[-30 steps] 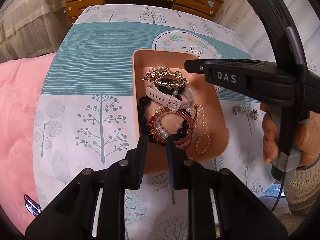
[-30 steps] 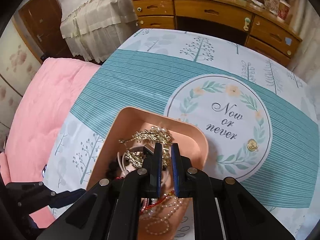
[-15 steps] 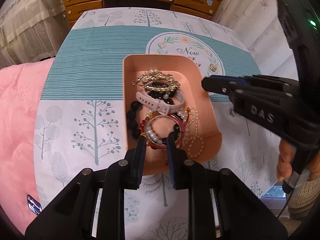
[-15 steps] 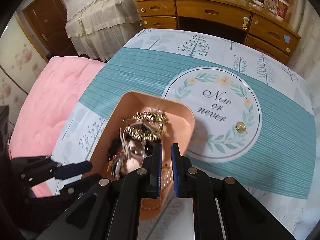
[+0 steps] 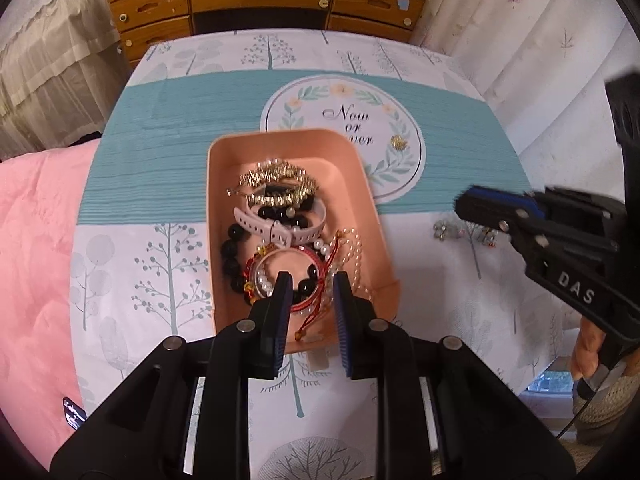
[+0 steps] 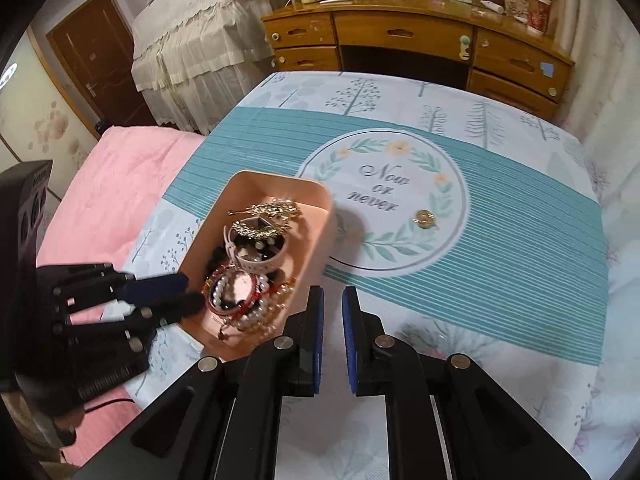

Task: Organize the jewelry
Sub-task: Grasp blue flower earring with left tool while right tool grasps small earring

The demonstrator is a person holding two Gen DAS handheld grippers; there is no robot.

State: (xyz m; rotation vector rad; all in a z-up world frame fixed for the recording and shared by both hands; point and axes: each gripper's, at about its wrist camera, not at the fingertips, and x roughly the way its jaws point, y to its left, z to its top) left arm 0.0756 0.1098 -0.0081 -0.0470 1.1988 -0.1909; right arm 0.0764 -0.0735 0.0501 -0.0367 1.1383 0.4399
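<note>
Right of the pink tray (image 5: 372,216), right gripper (image 6: 333,304) has pulled off the pile, narrowly parted and empty, toward the silver earrings (image 5: 444,230); left gripper (image 5: 308,292) parted, empty.

"Now or never" on tablecloth (image 6: 520,216); "DAS" on right gripper (image 5: 466,206).

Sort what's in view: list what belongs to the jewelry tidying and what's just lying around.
Belongs to the job:
peach plastic tray heaped with bracelets
small gold round brooch loose on the cloth
silver flower earrings loose on the cloth

Just lying about:
tree-print tablecloth
wooden dresser
pink quilt
</note>
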